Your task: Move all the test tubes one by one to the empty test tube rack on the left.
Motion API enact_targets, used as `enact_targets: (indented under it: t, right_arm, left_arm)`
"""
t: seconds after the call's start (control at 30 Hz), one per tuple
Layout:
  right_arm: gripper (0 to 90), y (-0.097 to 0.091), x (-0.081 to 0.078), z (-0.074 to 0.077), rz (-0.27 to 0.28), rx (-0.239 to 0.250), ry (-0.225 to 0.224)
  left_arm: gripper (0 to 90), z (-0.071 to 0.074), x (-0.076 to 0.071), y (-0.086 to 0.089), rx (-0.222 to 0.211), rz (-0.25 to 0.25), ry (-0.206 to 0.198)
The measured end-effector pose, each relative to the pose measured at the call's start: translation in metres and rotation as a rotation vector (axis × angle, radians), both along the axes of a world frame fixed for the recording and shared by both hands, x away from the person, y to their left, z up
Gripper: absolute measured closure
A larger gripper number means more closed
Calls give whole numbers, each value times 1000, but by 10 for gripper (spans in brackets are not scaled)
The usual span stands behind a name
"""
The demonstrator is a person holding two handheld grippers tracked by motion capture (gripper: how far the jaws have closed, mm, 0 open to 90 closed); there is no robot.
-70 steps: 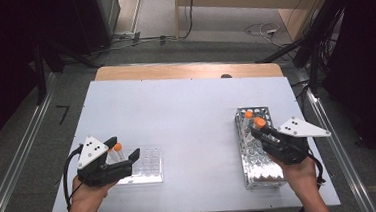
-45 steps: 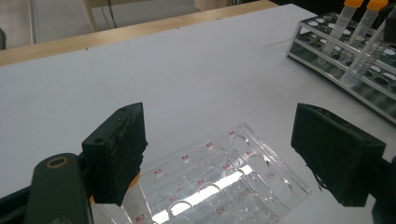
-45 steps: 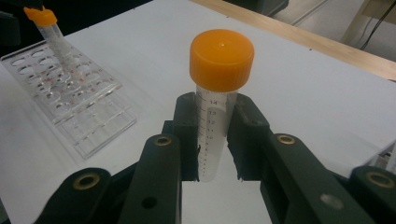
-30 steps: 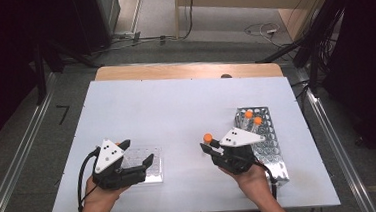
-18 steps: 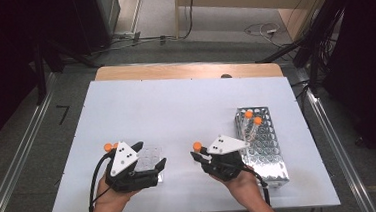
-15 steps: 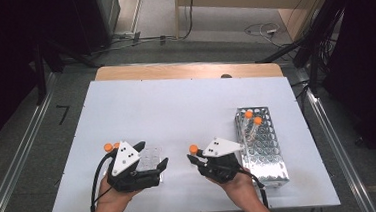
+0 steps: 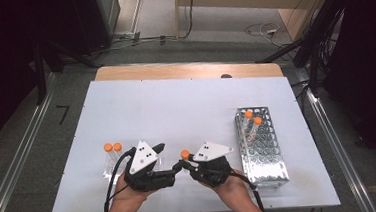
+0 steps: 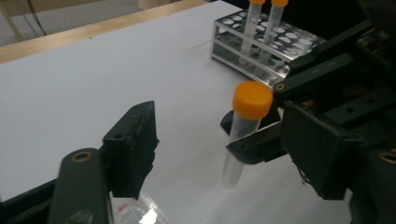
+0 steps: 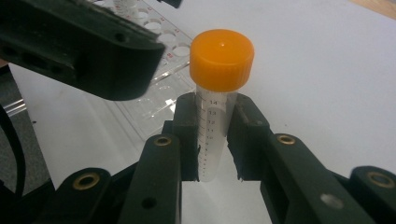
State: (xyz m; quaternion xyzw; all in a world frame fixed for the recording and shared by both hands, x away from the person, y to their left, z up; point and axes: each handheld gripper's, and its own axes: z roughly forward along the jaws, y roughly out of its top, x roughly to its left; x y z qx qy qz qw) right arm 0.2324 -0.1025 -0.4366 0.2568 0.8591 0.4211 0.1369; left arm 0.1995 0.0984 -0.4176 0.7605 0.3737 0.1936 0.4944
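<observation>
Orange-capped tube (image 9: pixel 217 98) is standing upright between the jaws of the right gripper (image 9: pixel 215 140), which are pressing on its clear body just under the cap; we are holding it above the white table (image 7: pixel 186 106), near the front edge and between our two hands. We are bringing the left gripper (image 8: pixel 224 140) around it: its jaws have just been closing, but they are not touching the tube yet, with the tube nearer to one jaw than the other.

We think the handover could fail if the left jaws are closing off-centre, because one pad would push the tube sideways and tilt it in the right grip. Letting go too early with the right gripper could also drop it on the table.

Both hands are resting low at the front of the table, grippers pointing toward each other. Behind the left one the clear rack (image 7: pixel 111 164) is holding two tubes, and the metal rack (image 7: pixel 264 151) is standing on the right, with two more.
</observation>
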Motion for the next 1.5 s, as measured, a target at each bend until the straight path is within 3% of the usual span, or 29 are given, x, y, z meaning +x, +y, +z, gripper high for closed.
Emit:
enact_targets:
  t: [0.2,0.73,1.0,1.2,1.37,1.5]
  right_arm:
    - [719,4,-3,-1,13,8,6]
    - [719,11,-5,-2,34,10,12]
    - [708,10,-5,-1,37,15,10]
    - [425,7,-4,2,44,46,42]
    - [296,3,-4,3,41,48,58]
    - [251,1,-4,3,28,43,58]
  left_arm:
    - [409,-1,0,-8,11,-41,-4]
    - [690,-3,0,-9,19,-55,3]
    - [702,-1,0,-9,18,-56,3]
    - [703,5,0,-6,-3,-50,-8]
    - [703,11,3,4,-22,-25,9]
    - [702,19,2,12,-30,-9,-1]
